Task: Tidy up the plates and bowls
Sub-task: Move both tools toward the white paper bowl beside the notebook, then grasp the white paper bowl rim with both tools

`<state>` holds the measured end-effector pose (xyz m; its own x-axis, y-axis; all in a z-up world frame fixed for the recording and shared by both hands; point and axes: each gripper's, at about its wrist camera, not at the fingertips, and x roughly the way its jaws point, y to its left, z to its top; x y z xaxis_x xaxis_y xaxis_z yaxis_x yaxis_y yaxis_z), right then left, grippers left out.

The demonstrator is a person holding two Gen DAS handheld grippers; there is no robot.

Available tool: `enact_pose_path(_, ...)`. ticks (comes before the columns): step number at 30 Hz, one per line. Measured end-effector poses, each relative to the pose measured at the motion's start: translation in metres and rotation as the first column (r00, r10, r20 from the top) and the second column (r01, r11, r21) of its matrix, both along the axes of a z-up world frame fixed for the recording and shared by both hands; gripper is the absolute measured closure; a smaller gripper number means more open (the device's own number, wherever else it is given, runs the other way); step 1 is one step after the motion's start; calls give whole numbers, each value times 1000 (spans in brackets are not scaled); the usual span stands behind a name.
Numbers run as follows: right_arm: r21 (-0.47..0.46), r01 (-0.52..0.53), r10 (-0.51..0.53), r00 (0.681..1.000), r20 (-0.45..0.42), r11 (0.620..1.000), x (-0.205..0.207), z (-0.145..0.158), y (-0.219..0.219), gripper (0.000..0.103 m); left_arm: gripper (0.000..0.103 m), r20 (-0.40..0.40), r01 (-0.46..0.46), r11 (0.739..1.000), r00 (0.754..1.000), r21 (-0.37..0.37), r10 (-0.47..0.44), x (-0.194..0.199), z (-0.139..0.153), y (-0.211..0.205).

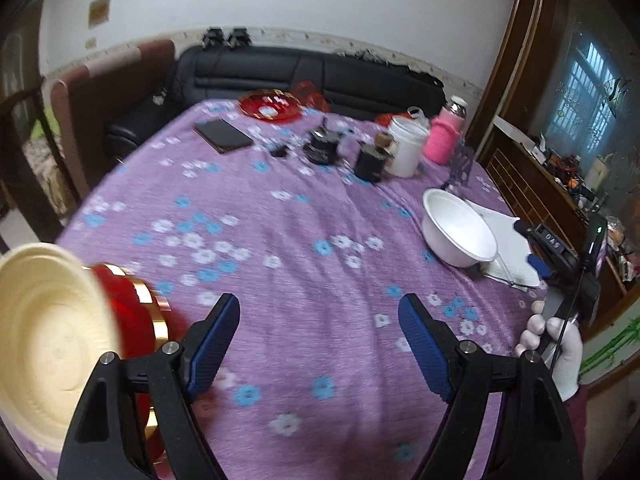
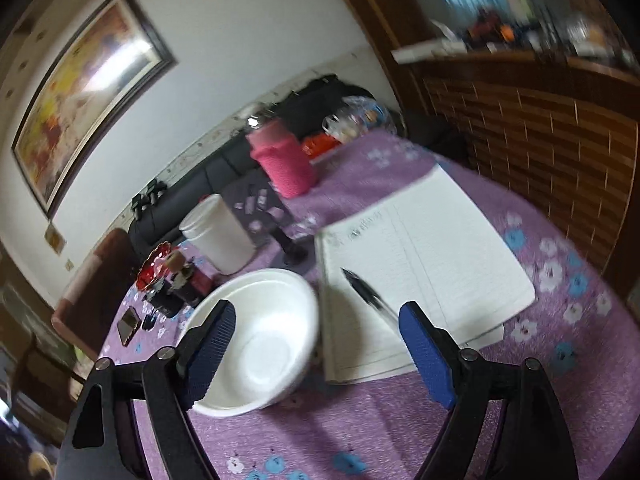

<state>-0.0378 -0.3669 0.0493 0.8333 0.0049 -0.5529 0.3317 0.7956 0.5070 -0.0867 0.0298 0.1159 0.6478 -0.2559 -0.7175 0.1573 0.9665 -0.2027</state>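
White bowl next, both grippers empty

Purple floral tablecloth point(image 1: 280, 240) carries everything. Right gripper point(image 2: 316, 344) is spread wide, nothing held, hovering just over the white bowl point(image 2: 260, 336), left finger above the near rim. The bowl sits upright, touching the open notebook point(image 2: 424, 264); a pen point(image 2: 368, 292) lies on the page just beside the bowl. Left gripper point(image 1: 320, 344) is also wide and empty, over bare cloth. A cream plate point(image 1: 44, 332) on a red-and-gold stand point(image 1: 136, 312) sits at the near-left edge, well apart from the bowl point(image 1: 458, 232). Likely step: grab the bowl. Pinch the near rim, one finger inside and one outside, away from the notebook side. Lift straight so the pen isn't dragged. The thin rim may flex; close gently.
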Motion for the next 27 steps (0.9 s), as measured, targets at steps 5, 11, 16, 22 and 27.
enact_pose_path(5,33,-87,88,995,-53,996,20,-18,11,41,22,-56,46,999,997,-24,-47,16,-15,-29)
enact_pose_path(11,78,-172,181,976,-125,982,41,-46,24,72,22,-76,77,997,994,-3,-77,19,-24,-48)
enact_pose_path(16,221,-242,266,961,-83,945,39,-49,26,85,22,-69,53,999,996,2,-53,27,-22,-42)
enact_pose_path(22,222,-417,447,888,-109,882,42,-43,66,85,22,-102,25,999,994,-38,-29,47,-29,-31)
enact_pose_path(27,95,-471,481,860,-173,877,40,-41,99,83,22,-117,33,999,992,-17,-34,66,-42,-38)
